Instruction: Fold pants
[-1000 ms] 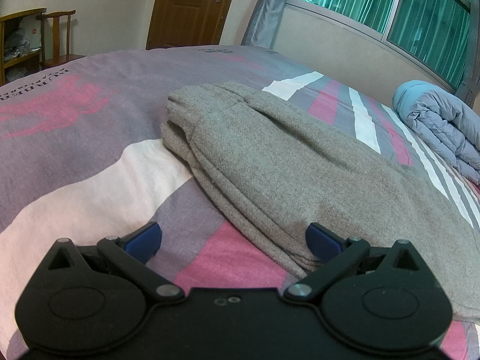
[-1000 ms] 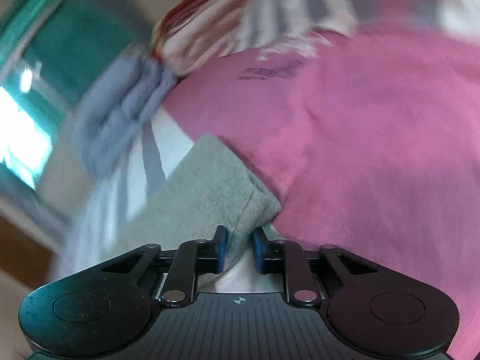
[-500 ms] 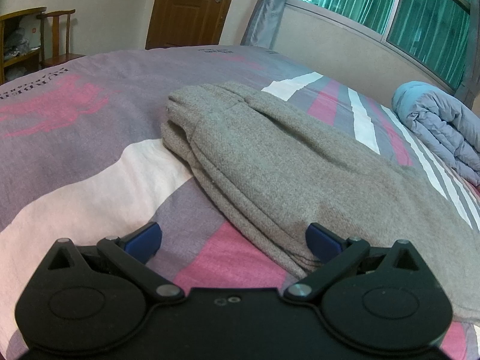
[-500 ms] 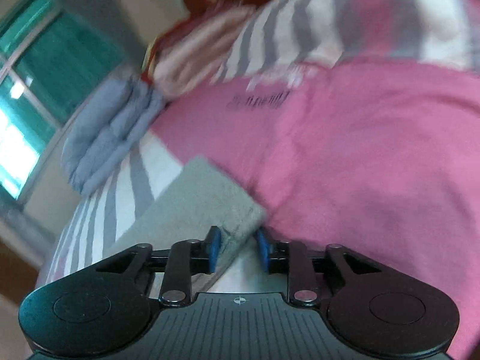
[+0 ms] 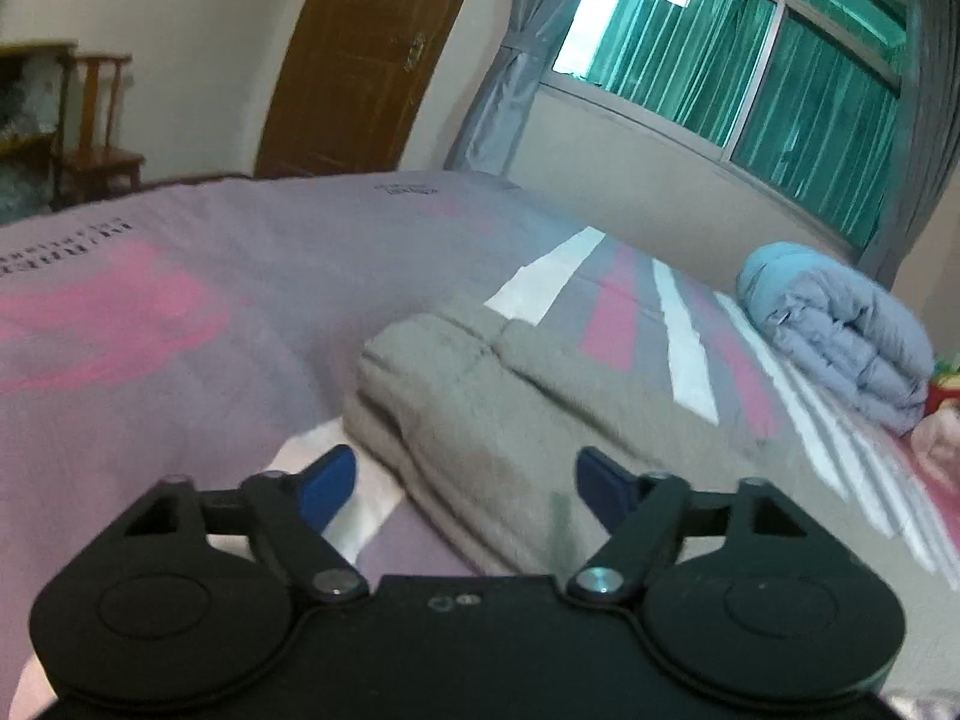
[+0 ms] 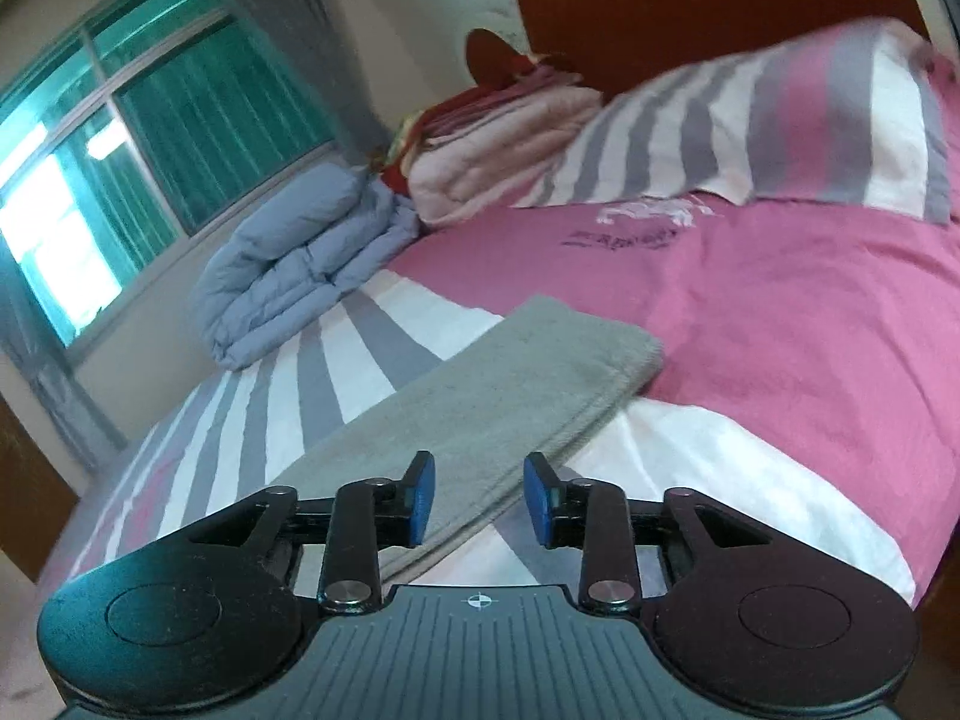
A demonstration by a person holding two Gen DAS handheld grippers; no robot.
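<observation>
**Pants folded lengthwise, cross folds still ahead**

We found the grey pants [image 5: 528, 420] lying on the bed [image 5: 180, 276], in the middle of the left wrist view with the thick waist end at centre and the legs running off to the lower right. In the right wrist view the cuff end [image 6: 576, 348] sat at the centre, the legs appearing stacked one on the other into a single long strip. We judged the lengthwise fold done and the crosswise folds, cuff toward waist, still to do.

Our left hand-held gripper [image 5: 465, 489] was spread wide and held nothing; it sat low at the bottom centre, with the waist end showing between its fingers, though we could not tell whether it touched the cloth. Our right hand-held gripper [image 6: 477, 498] was also spread and empty, its fingers straddling the strip's near edge at the bottom centre; contact there was unclear too.

Around the pants, a rolled blue-grey duvet [image 6: 300, 264] lay at the left middle of the right wrist view, near the window [image 6: 150, 120]. A stack of pink blankets [image 6: 498, 144] and a striped pillow [image 6: 780, 126] filled the upper centre and right, before the headboard [image 6: 690, 6]. A door [image 5: 360, 54] and a chair [image 5: 99, 138] showed in the upper left of the left wrist view. We saw nothing lying on the pants or across the folding path; the duvet stood well apart.
</observation>
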